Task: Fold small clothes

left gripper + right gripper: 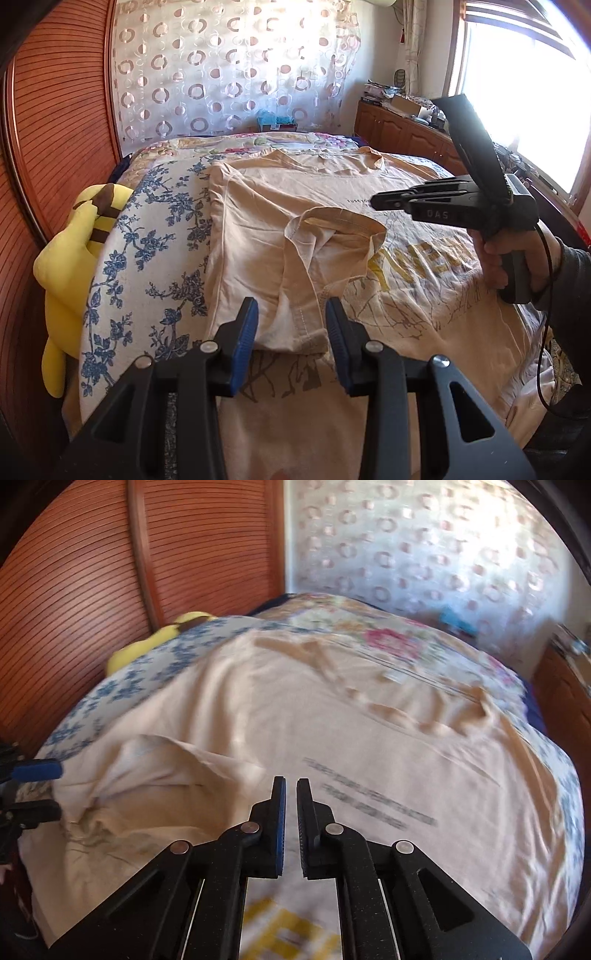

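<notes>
A beige T-shirt (406,280) with yellow lettering lies spread on the bed; its left side and sleeve (332,236) are folded in over the body. My left gripper (291,314) is open, its jaws either side of the folded edge, holding nothing. My right gripper (291,786) hovers above the shirt (332,720) with its jaws nearly together and nothing between them; it also shows in the left wrist view (384,203), held in a hand at the right. The left gripper's blue-padded fingers (37,770) show at the right wrist view's left edge.
The bed has a blue-flowered cover (147,240). A yellow plush toy (74,251) lies against the wooden slatted headboard (55,129). A patterned curtain (229,66) hangs behind. A wooden cabinet (399,129) with clutter stands under the window (524,92).
</notes>
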Motion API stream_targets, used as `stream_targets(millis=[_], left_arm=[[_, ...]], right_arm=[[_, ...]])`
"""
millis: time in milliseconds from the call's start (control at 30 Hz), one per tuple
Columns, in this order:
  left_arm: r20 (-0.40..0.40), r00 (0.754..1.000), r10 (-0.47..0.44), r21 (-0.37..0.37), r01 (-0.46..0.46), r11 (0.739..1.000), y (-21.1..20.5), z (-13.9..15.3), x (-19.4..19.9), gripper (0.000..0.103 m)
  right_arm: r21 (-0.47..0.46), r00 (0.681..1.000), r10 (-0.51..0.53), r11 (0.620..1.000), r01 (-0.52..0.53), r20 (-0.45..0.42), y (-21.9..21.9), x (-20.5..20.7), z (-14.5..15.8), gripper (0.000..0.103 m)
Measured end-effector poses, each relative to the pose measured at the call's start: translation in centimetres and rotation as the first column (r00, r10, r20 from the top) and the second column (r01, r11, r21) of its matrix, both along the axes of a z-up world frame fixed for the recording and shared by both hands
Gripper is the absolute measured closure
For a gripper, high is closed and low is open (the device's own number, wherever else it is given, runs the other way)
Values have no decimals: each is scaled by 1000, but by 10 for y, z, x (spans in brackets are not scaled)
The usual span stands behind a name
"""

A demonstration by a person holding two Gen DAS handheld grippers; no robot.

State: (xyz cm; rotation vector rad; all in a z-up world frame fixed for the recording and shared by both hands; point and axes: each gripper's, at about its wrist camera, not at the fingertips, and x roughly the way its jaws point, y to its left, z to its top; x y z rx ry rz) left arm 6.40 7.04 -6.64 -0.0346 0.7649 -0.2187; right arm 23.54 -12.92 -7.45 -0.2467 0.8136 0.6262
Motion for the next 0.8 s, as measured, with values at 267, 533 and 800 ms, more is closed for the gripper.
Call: stream_targets(millis=[267, 533, 800], left_arm=[[-6, 1000, 5, -3, -5, 1000, -3, -3, 1, 67], [8, 999, 34, -31, -34, 999, 5, 1, -4, 67], [5, 999, 49, -38, -49, 998, 9, 0, -2, 67]], right_arm=[[111, 996, 92, 990, -90, -5, 12, -9, 13, 65], [-14, 983, 181, 983, -181, -12, 57, -15, -3, 86], [54, 992, 105, 993, -109, 69, 13, -19, 11, 102]])
